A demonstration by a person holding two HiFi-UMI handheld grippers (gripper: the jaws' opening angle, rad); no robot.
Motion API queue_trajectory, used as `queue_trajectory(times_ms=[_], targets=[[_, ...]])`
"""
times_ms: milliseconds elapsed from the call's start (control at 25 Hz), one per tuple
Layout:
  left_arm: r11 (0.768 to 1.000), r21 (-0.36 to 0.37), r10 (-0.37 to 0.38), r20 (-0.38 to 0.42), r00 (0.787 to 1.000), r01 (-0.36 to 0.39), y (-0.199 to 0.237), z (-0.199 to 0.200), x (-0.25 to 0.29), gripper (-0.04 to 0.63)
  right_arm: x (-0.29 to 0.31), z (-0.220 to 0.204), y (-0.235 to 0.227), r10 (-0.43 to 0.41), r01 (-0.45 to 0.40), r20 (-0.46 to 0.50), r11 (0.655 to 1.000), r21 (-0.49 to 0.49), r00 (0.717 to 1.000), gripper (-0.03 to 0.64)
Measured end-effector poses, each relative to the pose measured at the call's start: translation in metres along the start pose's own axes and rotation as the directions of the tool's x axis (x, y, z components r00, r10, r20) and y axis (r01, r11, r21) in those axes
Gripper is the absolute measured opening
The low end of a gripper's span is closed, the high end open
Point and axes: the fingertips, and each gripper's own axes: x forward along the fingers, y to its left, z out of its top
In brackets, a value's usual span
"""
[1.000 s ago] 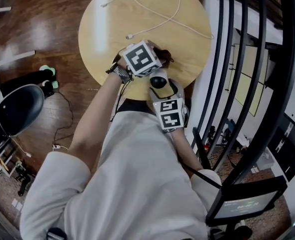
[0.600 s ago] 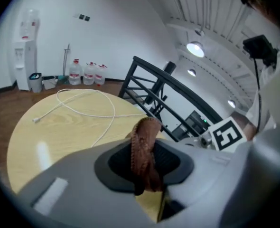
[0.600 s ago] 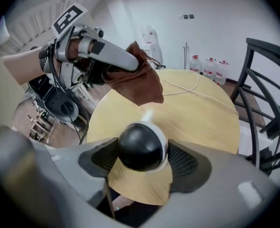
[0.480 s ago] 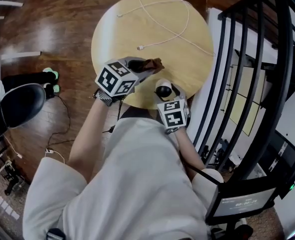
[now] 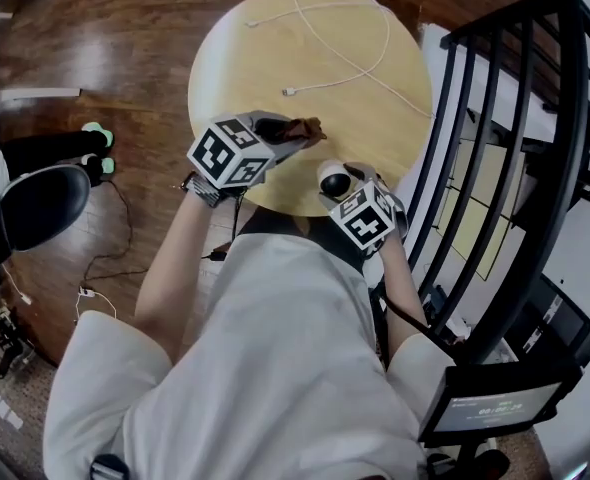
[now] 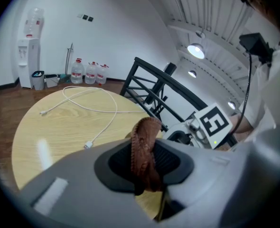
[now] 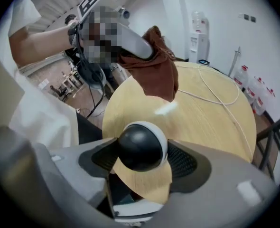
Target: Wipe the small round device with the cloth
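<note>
Floor: dark polished wood planks (image 5: 105, 58), upper left of the head view. Round light-wood table (image 5: 265, 48) top centre, with a white cable (image 5: 291, 92) looped on it. Black metal railing (image 5: 495, 118) along the right edge. Black chair (image 5: 35, 208) at the left edge.

Left gripper view: white wall (image 6: 111, 27). Water dispenser (image 6: 26, 63) far left, with water jugs (image 6: 86, 73) on the floor near it. Ceiling lamp (image 6: 195, 50) lit, upper right.

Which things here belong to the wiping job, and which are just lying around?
In use: cloth, in the left gripper; round device, in the right gripper.
Lying about: white cable on the table; water bottles.
</note>
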Motion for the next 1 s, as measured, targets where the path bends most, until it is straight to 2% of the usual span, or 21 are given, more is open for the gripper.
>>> queue_trajectory(times_ms=[120,240,400,480,520,640,760,880,1000], targets=[[1.0,0.001,-0.003,-0.014,1.0,0.003,0.0,-0.004,0.001,0.107,0.002,0.0,0.007,0.038,-0.048,-0.055,0.975,-0.216,0.998,0.325],[1.0,0.004,-0.006,-0.022,1.0,0.006,-0.002,-0.006,0.001,0.107,0.006,0.002,0.017,0.051,-0.093,-0.114,0.91,-0.404,0.992,0.325],[1.0,-0.003,-0.005,-0.014,1.0,0.005,-0.002,-0.006,0.002,0.107,0.011,0.009,0.027,0.045,-0.14,-0.181,0.819,-0.556,0.983,0.325],[1.0,-0.006,-0.003,-0.011,1.0,0.003,-0.001,-0.005,0.002,0.107,0.014,0.016,0.029,0.039,-0.14,-0.179,0.788,-0.6,0.983,0.325],[1.0,-0.009,-0.003,-0.011,1.0,0.003,-0.001,-0.005,0.002,0.107,0.016,0.019,0.028,0.032,-0.126,-0.164,0.787,-0.603,0.986,0.325],[1.0,-0.016,-0.004,-0.012,1.0,0.004,0.0,-0.005,0.001,0.107,0.019,0.026,0.017,-0.016,-0.04,-0.093,0.818,-0.574,0.996,0.325],[1.0,-0.019,-0.002,-0.014,1.0,0.002,0.002,-0.005,0.0,0.107,0.019,0.027,0.014,-0.018,-0.009,-0.046,0.848,-0.53,0.999,0.325],[1.0,-0.024,0.003,-0.013,1.0,-0.003,0.001,-0.007,-0.001,0.107,0.014,0.024,0.012,-0.047,0.04,-0.002,0.862,-0.505,0.999,0.325],[0.999,-0.035,-0.012,-0.005,1.0,0.012,-0.002,-0.003,-0.003,0.107,0.003,0.022,0.007,-0.101,0.115,0.056,0.907,-0.405,0.993,0.333]])
